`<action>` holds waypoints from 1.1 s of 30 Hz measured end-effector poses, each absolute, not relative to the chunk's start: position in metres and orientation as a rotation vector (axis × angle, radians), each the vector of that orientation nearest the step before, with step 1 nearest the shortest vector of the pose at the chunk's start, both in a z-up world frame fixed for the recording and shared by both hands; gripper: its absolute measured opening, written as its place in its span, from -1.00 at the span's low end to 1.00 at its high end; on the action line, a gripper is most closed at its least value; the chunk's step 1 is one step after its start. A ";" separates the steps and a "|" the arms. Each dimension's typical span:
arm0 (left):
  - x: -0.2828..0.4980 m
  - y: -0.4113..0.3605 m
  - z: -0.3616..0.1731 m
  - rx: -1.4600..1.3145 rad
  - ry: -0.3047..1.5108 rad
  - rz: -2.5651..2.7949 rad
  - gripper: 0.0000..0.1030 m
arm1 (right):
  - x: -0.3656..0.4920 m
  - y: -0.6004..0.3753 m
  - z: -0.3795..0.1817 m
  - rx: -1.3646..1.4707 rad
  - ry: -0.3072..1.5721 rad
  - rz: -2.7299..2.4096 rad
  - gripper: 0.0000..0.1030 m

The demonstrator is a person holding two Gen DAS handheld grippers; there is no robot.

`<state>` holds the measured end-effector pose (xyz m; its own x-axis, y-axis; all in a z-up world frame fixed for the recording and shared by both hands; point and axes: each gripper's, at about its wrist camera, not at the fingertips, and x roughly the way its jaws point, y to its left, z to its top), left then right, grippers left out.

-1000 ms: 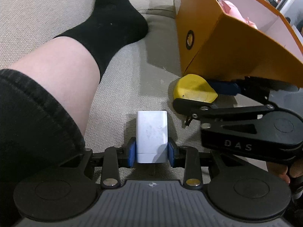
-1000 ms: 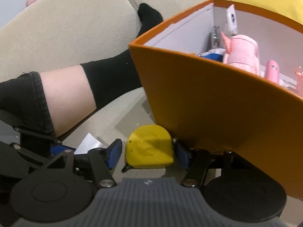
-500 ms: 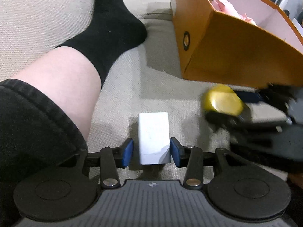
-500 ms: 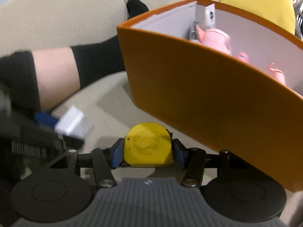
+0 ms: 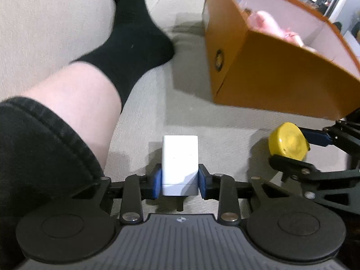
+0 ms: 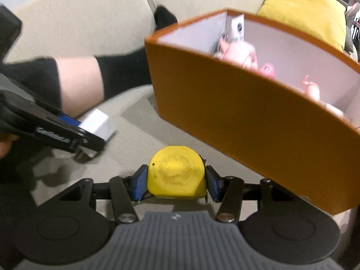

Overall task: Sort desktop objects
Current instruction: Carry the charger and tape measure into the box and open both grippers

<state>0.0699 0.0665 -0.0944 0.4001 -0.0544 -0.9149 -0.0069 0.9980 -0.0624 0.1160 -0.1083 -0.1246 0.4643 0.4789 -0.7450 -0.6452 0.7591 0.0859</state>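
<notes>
My left gripper [image 5: 180, 183] is shut on a white charger block [image 5: 180, 159] and holds it above the beige sofa seat. The block also shows in the right wrist view [image 6: 97, 123], at the left. My right gripper [image 6: 176, 181] is shut on a yellow tape measure [image 6: 176, 172], lifted off the seat in front of the orange box [image 6: 236, 112]. The tape measure also shows in the left wrist view [image 5: 286, 140], at the right. The orange box [image 5: 270, 78] stands ahead and holds pink items [image 6: 238, 52].
A person's bare leg with a black sock [image 5: 126, 45] lies along the sofa seat [image 5: 202, 121] at the left. A yellow cushion [image 6: 303, 11] sits behind the box. The sofa back [image 6: 90, 22] rises at the far side.
Both grippers have risen off the seat with their objects. The right gripper closed on the tape measure and drew back from the box. The box rim now sits lower in both views.
</notes>
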 end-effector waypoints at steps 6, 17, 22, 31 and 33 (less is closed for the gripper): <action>0.062 0.058 -0.045 -0.093 1.086 -0.146 -0.29 | 0.101 -0.148 -0.063 -0.191 0.720 0.805 0.08; 0.132 0.015 0.047 0.017 0.937 -0.295 -0.29 | 0.203 -0.164 -0.006 -0.466 0.560 0.790 0.08; 0.184 0.000 0.051 0.042 0.931 -0.311 -0.29 | 0.286 -0.147 -0.026 -0.479 0.701 0.809 0.08; 0.225 0.003 0.036 0.031 0.941 -0.327 -0.29 | 0.367 -0.107 -0.091 -0.413 0.946 0.795 0.08; 0.228 0.003 0.032 0.034 0.944 -0.332 -0.29 | 0.375 -0.103 -0.099 -0.374 0.993 0.787 0.08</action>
<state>0.2284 0.0034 0.0323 0.5397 -0.2645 -0.7992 0.2942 0.9488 -0.1153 0.3752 -0.1029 -0.0992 0.3077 0.4170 -0.8553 -0.7377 0.6723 0.0623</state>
